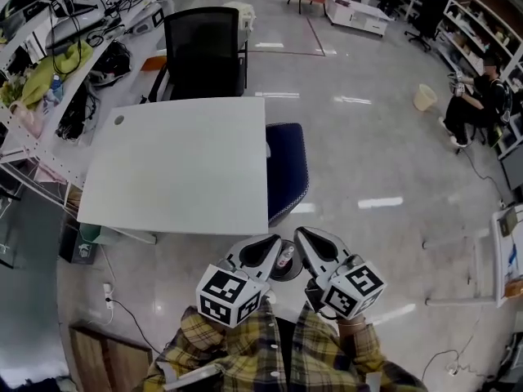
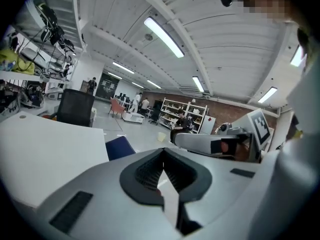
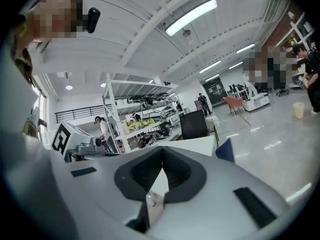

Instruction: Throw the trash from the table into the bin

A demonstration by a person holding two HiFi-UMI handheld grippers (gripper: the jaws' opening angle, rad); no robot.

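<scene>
The white table [image 1: 180, 166] has a bare top; I see no trash on it. A navy blue bin [image 1: 288, 170] stands against its right edge. Both grippers are held close together in front of the person's plaid shirt, below the table's near edge. My left gripper [image 1: 274, 242] is shut with nothing between its jaws, as the left gripper view [image 2: 163, 151] shows. My right gripper [image 1: 302, 233] is shut and empty too, its jaws meeting in the right gripper view [image 3: 162, 151]. Both gripper views point almost level across the room, with the table [image 2: 45, 149] and the bin [image 3: 226, 150] beyond the jaws.
A black office chair [image 1: 204, 51] stands behind the table. Cluttered shelves [image 1: 49, 47] line the left wall. A person [image 1: 478, 96] sits at the far right near a cream bucket [image 1: 424, 96]. A power strip with cable [image 1: 108, 294] lies on the floor at lower left.
</scene>
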